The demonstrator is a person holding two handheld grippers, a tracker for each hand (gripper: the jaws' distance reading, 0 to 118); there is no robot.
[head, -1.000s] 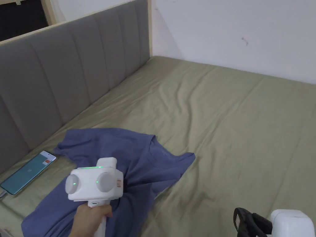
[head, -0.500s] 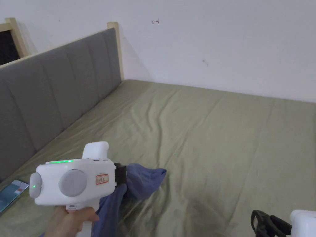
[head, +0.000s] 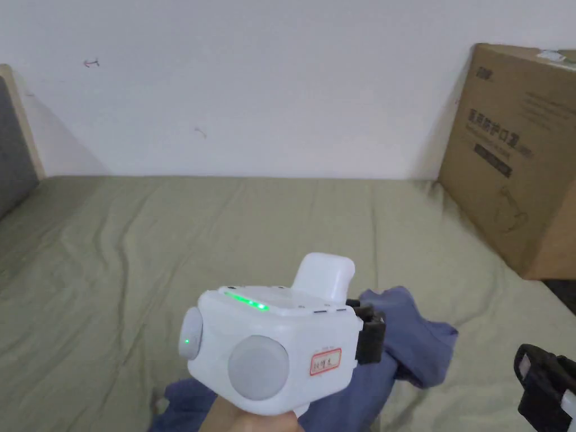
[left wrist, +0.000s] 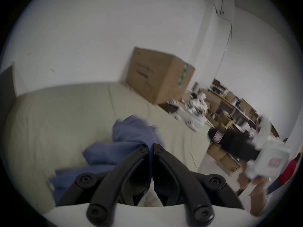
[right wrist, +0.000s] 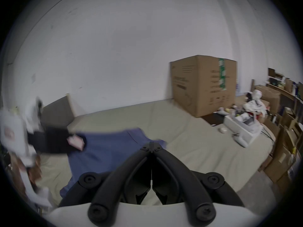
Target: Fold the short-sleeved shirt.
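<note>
Left gripper (left wrist: 150, 147) is clamping the blue shirt (left wrist: 131, 137), lifting it over the bed (head: 140, 242).
Right gripper (right wrist: 152, 144) is showing jaws together, empty; blur is hiding the shirt's folds.

An olive-green sheet is covering the bed (head: 169, 236), which is filling the lower half of the head view and running back to the white wall. Long creases are crossing the sheet at the left of the frame. A blue shirt (head: 419, 337) is lying bunched on it at the lower centre, with part of the cloth lifted off the surface. A large cardboard box (head: 514, 152) is standing at the right edge of the frame, against the bed's far right side. In the right gripper view, a white box (right wrist: 242, 129) of small items is sitting on the bed's right part.
</note>
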